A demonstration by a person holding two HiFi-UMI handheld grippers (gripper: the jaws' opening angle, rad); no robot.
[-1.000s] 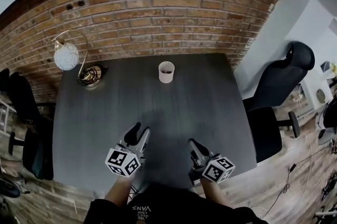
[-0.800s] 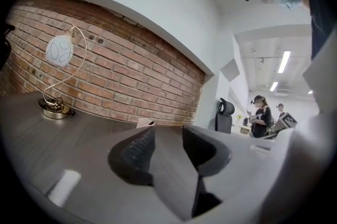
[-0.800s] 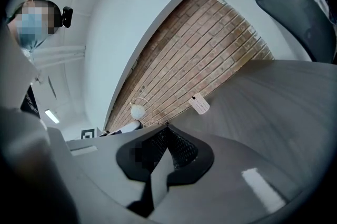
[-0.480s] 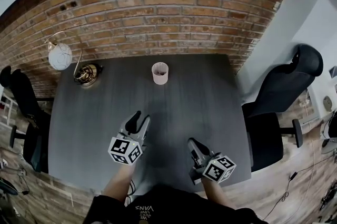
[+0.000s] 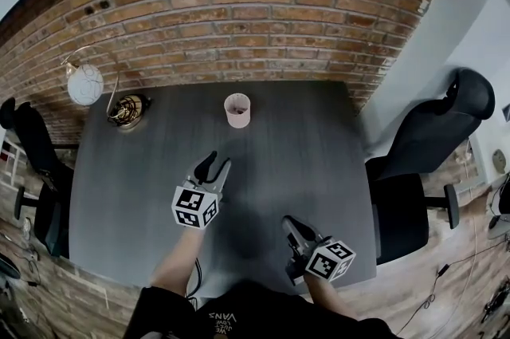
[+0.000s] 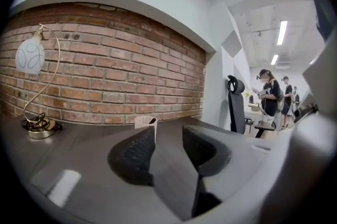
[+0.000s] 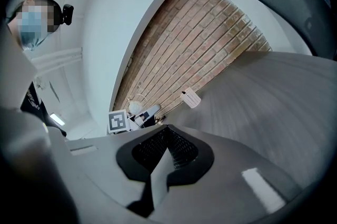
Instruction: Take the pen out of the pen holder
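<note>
Approach step, nothing gripped yet

- pen holder (image 5: 237, 109) stands upright on the far half of the table (image 5: 319, 154), slightly left of centre, well apart from both grippers
- pen (image 6: 152, 121) shows only as a dark tip at the holder's rim in the left gripper view. The head view gives just a dark inside, can't resolve it
- left gripper (image 5: 217, 163) is the forward one, over mid-table and aimed at the holder. Jaws are parted with only bare table between them, and the holder sits just behind the left jaw in its own view
- right gripper (image 5: 291, 224) is at the near edge, right side, jaws closed tip to tip on nothing
- lamp (image 5: 85, 84) is far left by the brick wall, office chair (image 5: 434, 130) off the table's right side, neither near the holder

Next, as I read it: carry the left gripper further out, come in above the rim, put one jaw each side of the pen tip, close, pull straight up. The holder looks light and may tip or lift with the pen. The right gripper could steady it but would have to open first
</note>
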